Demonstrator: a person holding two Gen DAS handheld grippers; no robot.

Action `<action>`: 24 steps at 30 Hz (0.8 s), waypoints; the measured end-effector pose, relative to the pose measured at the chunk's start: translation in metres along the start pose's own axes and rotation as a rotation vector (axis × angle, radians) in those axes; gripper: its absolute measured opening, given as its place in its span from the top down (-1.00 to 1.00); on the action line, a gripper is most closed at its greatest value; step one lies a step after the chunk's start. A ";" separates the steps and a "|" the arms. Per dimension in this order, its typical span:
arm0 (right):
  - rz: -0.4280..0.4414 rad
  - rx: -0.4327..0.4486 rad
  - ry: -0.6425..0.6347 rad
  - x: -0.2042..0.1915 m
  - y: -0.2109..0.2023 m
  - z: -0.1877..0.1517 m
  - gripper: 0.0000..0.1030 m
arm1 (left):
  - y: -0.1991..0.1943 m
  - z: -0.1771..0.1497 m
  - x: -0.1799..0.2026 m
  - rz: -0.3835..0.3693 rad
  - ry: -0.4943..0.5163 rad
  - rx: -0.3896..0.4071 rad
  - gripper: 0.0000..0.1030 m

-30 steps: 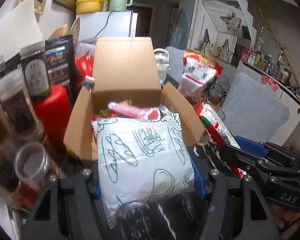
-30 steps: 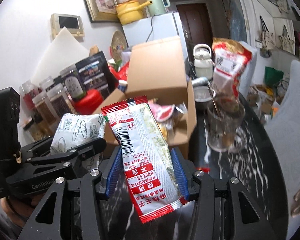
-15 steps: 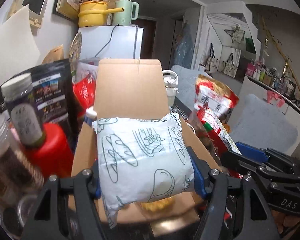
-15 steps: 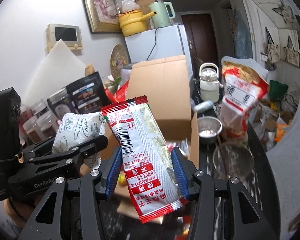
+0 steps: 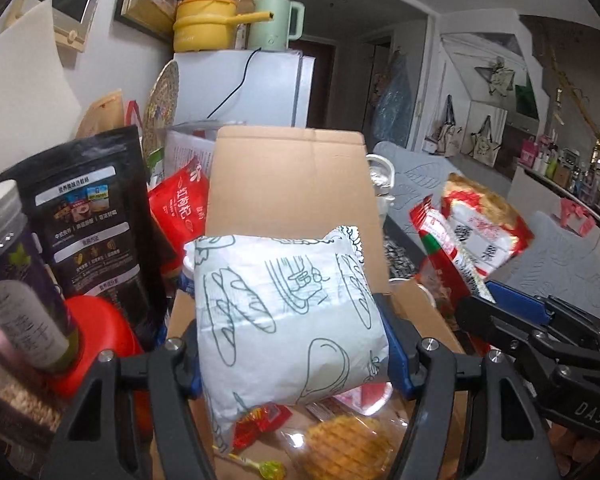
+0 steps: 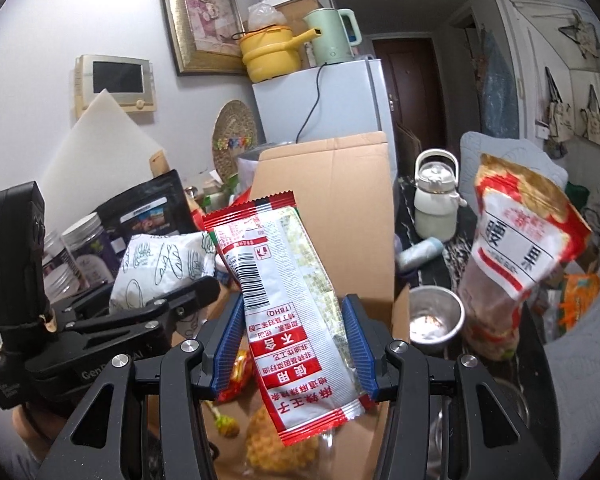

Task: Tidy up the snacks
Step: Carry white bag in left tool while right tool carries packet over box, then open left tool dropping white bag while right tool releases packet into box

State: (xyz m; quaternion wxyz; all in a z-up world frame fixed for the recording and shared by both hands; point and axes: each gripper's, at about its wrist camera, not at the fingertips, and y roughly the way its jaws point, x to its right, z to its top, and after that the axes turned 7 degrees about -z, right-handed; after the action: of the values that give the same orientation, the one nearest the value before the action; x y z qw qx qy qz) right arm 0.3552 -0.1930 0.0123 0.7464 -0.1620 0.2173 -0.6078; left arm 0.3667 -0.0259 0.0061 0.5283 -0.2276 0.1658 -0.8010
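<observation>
Cardboard box (image 5: 288, 184) stood open on the crowded counter, back flap upright, with both grippers poised above its open mouth. Left gripper (image 5: 292, 344) was clamped on a white bread packet (image 5: 288, 312) printed with green line drawings; its blue pads pressed both sides of the packet. Right gripper (image 6: 296, 344) was clamped on a long red-and-white sachet (image 6: 288, 300), held on a slant with its lower end hanging over the box interior.

Progress, judged: partway. Some snacks already lay in the box: a clear-wrapped waffle (image 5: 340, 448), a small red-wrapped sweet (image 5: 256, 424) and a lollipop (image 5: 260, 468) near the front edge. The two held items had not yet been released, so dropping them in appeared to be the step in hand.

Left to do, judged: a red-and-gold nut bag (image 6: 524, 252) stood outside the box to its right, beside a small steel cup (image 6: 432, 316), whose contents could not be made out. On the other side a black pouch (image 5: 96, 216), a red bag (image 5: 184, 204) and lidded jars (image 5: 16, 280) also remained on the counter; whether these belonged to the sort could not be told.
</observation>
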 end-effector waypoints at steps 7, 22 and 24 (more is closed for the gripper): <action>0.008 -0.050 0.000 0.000 0.030 0.002 0.06 | 0.032 -0.002 -0.010 0.040 0.002 -0.062 -0.29; 0.002 -0.228 0.069 0.022 0.096 -0.009 0.05 | 0.089 -0.023 -0.024 0.107 -0.002 -0.234 -0.30; -0.001 -0.237 0.071 0.023 0.096 -0.010 0.05 | 0.094 -0.025 -0.024 0.108 -0.004 -0.257 -0.30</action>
State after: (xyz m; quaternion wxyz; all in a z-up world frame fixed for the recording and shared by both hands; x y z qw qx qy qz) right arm 0.4340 -0.1956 -0.0479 0.7135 -0.2278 0.3138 -0.5835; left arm 0.4343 -0.0393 -0.0672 0.5374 -0.2856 0.2781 -0.7432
